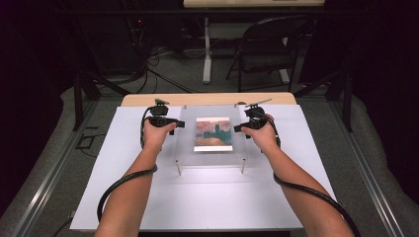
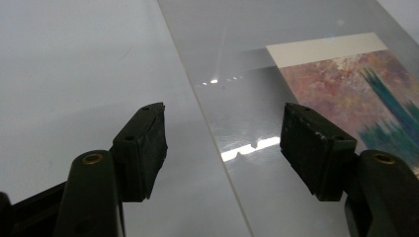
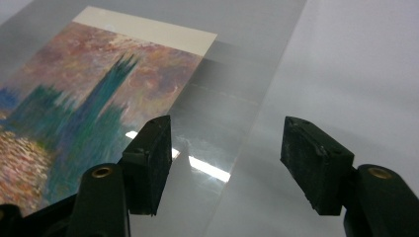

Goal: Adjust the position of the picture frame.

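both hand-held grippers poised at the sides of the clear panel

we see a clear acrylic panel (image 1: 212, 132) standing on short metal legs over a white tabletop (image 1: 197, 192), with a painted print (image 1: 213, 134) of a blue-green tower against a pink sky lying at its middle. the left hand-held gripper (image 1: 179, 125) sits at the panel's left edge and the right hand-held gripper (image 1: 238, 128) at its right edge, each pointing inward toward the print.

in the left gripper view, the left hand-held gripper (image 2: 223, 148) has its jaws wide apart, straddling the panel's edge (image 2: 217, 143) from above, with nothing pressed between the pads. in the right gripper view, the right hand-held gripper (image 3: 227, 158) is likewise spread wide across the opposite edge (image 3: 247, 143), its pads clear of the surface. the print (image 3: 84, 103) lies just beyond its left jaw.
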`<state>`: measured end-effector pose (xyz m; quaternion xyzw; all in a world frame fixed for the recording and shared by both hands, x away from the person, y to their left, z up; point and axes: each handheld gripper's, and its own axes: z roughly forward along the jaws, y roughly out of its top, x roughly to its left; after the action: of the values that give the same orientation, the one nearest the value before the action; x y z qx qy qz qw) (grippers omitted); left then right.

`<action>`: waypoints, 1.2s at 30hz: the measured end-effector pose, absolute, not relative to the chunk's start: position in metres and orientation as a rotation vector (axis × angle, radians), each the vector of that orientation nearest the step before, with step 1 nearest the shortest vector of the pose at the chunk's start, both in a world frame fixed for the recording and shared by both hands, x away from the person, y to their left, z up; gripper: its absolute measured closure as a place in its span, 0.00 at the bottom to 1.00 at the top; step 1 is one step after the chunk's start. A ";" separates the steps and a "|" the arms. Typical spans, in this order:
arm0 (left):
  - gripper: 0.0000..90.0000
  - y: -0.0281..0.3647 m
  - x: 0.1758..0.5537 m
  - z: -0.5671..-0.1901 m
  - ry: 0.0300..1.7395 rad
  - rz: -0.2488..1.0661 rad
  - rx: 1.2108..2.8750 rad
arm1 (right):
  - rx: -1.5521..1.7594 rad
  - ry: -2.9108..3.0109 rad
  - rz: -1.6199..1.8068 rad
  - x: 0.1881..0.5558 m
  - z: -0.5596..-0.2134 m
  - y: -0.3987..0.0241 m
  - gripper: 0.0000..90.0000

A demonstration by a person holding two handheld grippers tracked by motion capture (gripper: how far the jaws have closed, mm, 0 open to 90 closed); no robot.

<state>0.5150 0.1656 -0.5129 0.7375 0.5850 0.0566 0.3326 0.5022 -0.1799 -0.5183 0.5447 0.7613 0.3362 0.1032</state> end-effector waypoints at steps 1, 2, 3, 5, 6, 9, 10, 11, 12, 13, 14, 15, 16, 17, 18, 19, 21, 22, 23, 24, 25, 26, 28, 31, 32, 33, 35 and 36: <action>0.38 0.165 0.516 -0.514 1.528 0.145 1.930 | 1.615 2.242 0.997 0.504 -0.519 -0.180 0.40; 0.38 0.165 0.516 -0.515 1.529 0.142 1.933 | 1.619 2.240 0.996 0.505 -0.519 -0.181 0.40; 0.38 0.165 0.517 -0.517 1.534 0.138 1.936 | 1.632 2.237 0.990 0.506 -0.519 -0.181 0.40; 0.38 0.164 0.517 -0.520 1.550 0.127 1.926 | 1.645 2.236 0.989 0.508 -0.519 -0.181 0.40; 0.38 0.163 0.518 -0.521 1.553 0.123 1.927 | 1.645 2.236 0.989 0.510 -0.519 -0.182 0.40; 0.38 0.161 0.519 -0.524 1.561 0.113 1.924 | 1.677 2.233 0.995 0.513 -0.519 -0.182 0.40; 0.38 0.161 0.520 -0.524 1.556 0.105 1.933 | 1.681 2.235 0.993 0.514 -0.519 -0.182 0.40; 0.38 0.159 0.520 -0.524 1.558 0.101 1.923 | 1.684 2.241 0.993 0.515 -0.520 -0.182 0.40; 0.38 0.159 0.520 -0.524 1.558 0.098 1.918 | 1.691 2.245 0.989 0.515 -0.520 -0.181 0.40; 0.38 0.158 0.521 -0.524 1.558 0.095 1.919 | 1.700 2.257 0.965 0.515 -0.519 -0.181 0.40; 0.37 0.158 0.521 -0.525 1.559 0.090 1.916 | 1.695 2.250 0.992 0.516 -0.520 -0.181 0.40; 0.37 0.158 0.522 -0.525 1.564 0.083 1.914 | 1.700 2.249 1.001 0.516 -0.520 -0.181 0.40; 0.37 0.157 0.522 -0.525 1.567 0.078 1.907 | 1.711 2.247 1.009 0.516 -0.521 -0.180 0.40; 0.37 0.157 0.522 -0.526 1.575 0.069 1.896 | 1.716 2.249 1.006 0.517 -0.521 -0.180 0.40; 0.37 0.156 0.522 -0.526 1.577 0.059 1.897 | 1.716 2.253 1.003 0.518 -0.521 -0.180 0.40; 0.37 0.155 0.523 -0.526 1.577 0.048 1.896 | 1.716 2.253 1.006 0.518 -0.521 -0.179 0.40; 0.38 0.153 0.524 -0.526 1.574 0.030 1.894 | 1.730 2.252 1.006 0.519 -0.520 -0.178 0.40; 0.38 0.152 0.524 -0.526 1.574 0.019 1.894 | 1.733 2.252 1.016 0.519 -0.520 -0.177 0.40; 0.38 0.151 0.524 -0.527 1.572 0.011 1.893 | 1.735 2.258 1.013 0.519 -0.520 -0.176 0.40; 0.38 0.149 0.525 -0.527 1.572 0.003 1.893 | 1.740 2.256 1.022 0.519 -0.520 -0.174 0.40; 0.38 0.148 0.525 -0.527 1.572 -0.001 1.892 | 1.738 2.266 1.021 0.520 -0.520 -0.173 0.40; 0.37 0.147 0.525 -0.526 1.574 0.004 1.899 | 1.740 2.274 1.018 0.520 -0.520 -0.172 0.40; 0.36 0.145 0.526 -0.526 1.582 0.007 1.904 | 1.731 2.275 0.997 0.520 -0.520 -0.169 0.40; 0.35 0.145 0.527 -0.525 1.584 0.006 1.915 | 1.722 2.273 0.988 0.521 -0.520 -0.168 0.40; 0.35 0.145 0.527 -0.525 1.587 0.005 1.912 | 1.730 2.269 0.990 0.521 -0.520 -0.168 0.40; 0.35 0.144 0.527 -0.525 1.586 0.006 1.914 | 1.737 2.272 0.984 0.522 -0.519 -0.168 0.40; 0.34 0.143 0.527 -0.525 1.588 0.009 1.914 | 1.747 2.276 0.975 0.523 -0.519 -0.168 0.40; 0.33 0.143 0.527 -0.526 1.588 0.006 1.912 | 1.754 2.273 0.977 0.523 -0.519 -0.168 0.40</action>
<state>0.5269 0.1427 -0.5256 0.7281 0.6050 0.0024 0.3223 0.5227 -0.1676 -0.5193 0.5777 0.7483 0.3216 0.0544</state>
